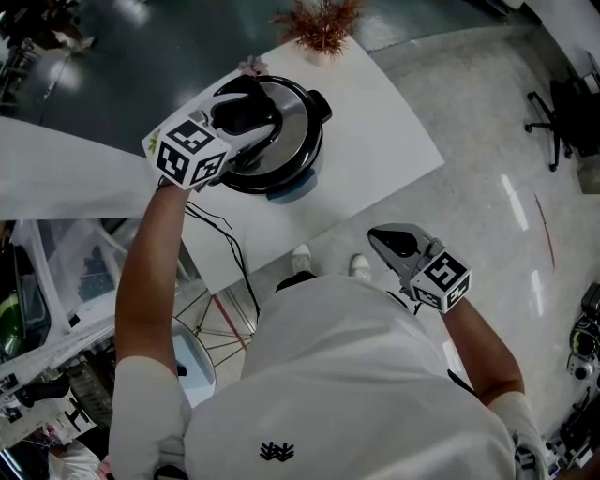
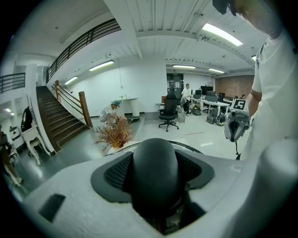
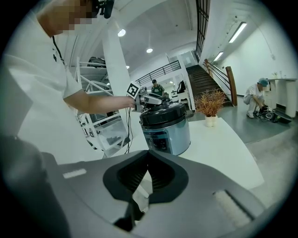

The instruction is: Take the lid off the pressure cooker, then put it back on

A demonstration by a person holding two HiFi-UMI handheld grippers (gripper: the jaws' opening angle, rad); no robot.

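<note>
The pressure cooker (image 1: 298, 161) stands on a white table (image 1: 384, 141), its steel lid (image 1: 298, 114) resting on top. My left gripper (image 1: 246, 117) reaches over it from the left, jaws on either side of the lid's black handle (image 1: 251, 105). In the left gripper view that rounded handle (image 2: 155, 179) fills the gap between the ribbed pads (image 2: 117, 173), which bear on it. My right gripper (image 1: 382, 238) hangs off the table's near edge, well away from the cooker, shut with nothing in it. The right gripper view shows the blue-sided cooker (image 3: 166, 132) beyond the closed jaws of that gripper (image 3: 148, 157).
A pot of dried reddish plants (image 1: 321, 22) stands at the table's far end. The cooker's cable (image 1: 232, 246) trails off the near-left edge. Wire shelves with bins (image 1: 56, 281) stand to the left. An office chair (image 2: 168, 112) and people are far off.
</note>
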